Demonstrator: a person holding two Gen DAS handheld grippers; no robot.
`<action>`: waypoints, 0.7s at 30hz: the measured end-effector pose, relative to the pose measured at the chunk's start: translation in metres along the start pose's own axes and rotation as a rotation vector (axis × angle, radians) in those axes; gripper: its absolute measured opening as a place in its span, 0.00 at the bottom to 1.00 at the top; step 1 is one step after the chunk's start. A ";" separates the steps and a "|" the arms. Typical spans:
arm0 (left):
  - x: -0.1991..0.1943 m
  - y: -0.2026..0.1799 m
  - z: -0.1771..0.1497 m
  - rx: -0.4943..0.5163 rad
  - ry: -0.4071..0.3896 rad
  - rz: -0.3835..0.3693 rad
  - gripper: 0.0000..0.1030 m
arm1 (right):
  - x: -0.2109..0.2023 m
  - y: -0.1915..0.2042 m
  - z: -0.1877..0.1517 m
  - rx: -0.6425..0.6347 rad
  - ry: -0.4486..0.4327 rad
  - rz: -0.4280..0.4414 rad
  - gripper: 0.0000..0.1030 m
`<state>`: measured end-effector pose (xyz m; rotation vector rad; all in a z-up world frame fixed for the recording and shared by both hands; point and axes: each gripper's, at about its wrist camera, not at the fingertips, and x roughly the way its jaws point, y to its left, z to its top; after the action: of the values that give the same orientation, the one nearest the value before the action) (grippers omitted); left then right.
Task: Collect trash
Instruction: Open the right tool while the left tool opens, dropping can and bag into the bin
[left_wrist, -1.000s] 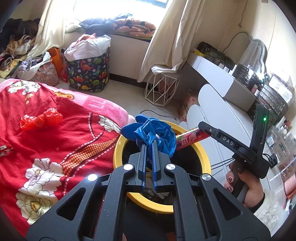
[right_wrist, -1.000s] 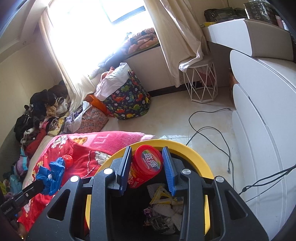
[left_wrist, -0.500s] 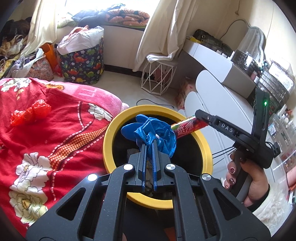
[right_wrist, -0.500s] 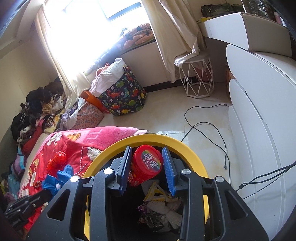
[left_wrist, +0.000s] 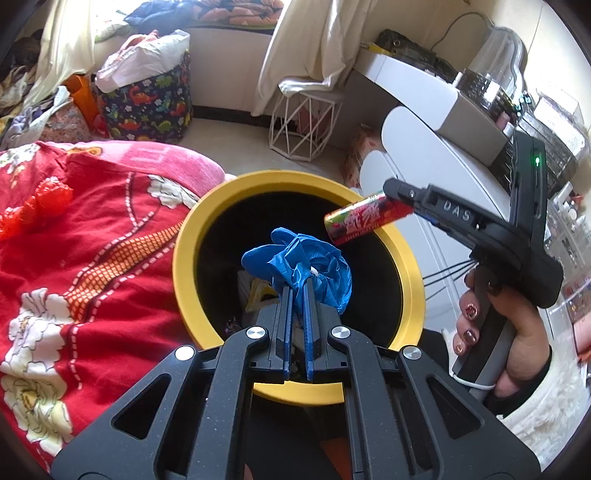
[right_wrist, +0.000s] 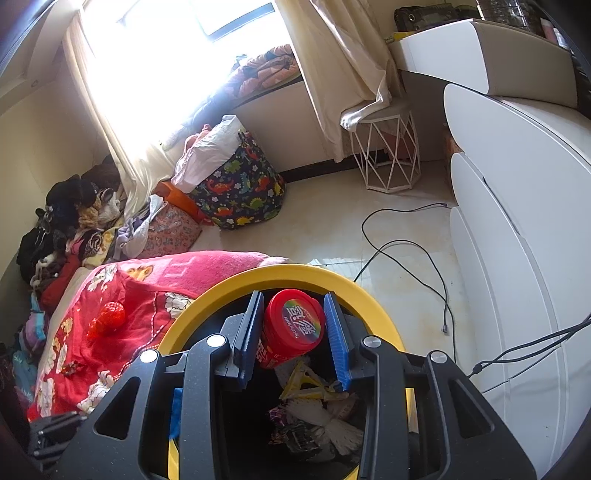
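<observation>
Holding both loads over the bin (left_wrist: 184, 236) now. My left tool (left_wrist: 298, 291) is pinched fully shut on the glove (left_wrist: 306, 262), a crumpled blue wad hanging above the bin mouth. My right tool (right_wrist: 293, 332) is part-closed around the can (right_wrist: 291, 328), also over the opening, near the far rim.

Glove: soft, near weightless, no stiffness. It bunches past the tips and may cling to the pads on release, I'd guess. Any fold works as a grip point. No real long axis; the wad spills up and left of the tips.

Can: rigid, light if empty, smooth printed wall, so likely slick. Grip is across the body near its base in the left view, the red cap end free. Long axis runs along the tool's line, cap pointing forward and down into the bin.

Bin already holds wrappers (right_wrist: 314, 417). Red bag (left_wrist: 37, 206) sits on the bed (left_wrist: 92, 295), uncollected.
</observation>
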<state>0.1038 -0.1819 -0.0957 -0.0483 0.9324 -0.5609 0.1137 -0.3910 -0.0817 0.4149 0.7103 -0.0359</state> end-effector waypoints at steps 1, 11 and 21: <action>0.001 -0.001 0.000 0.001 0.003 -0.002 0.02 | 0.000 -0.001 0.000 0.004 0.000 0.001 0.31; 0.011 -0.002 -0.004 0.004 0.042 -0.029 0.02 | 0.000 -0.005 0.001 0.029 -0.002 -0.001 0.36; 0.005 0.007 0.000 -0.037 0.028 0.016 0.71 | -0.010 -0.008 0.004 0.048 -0.020 -0.004 0.65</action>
<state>0.1086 -0.1784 -0.1012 -0.0665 0.9697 -0.5307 0.1073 -0.4011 -0.0749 0.4588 0.6917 -0.0610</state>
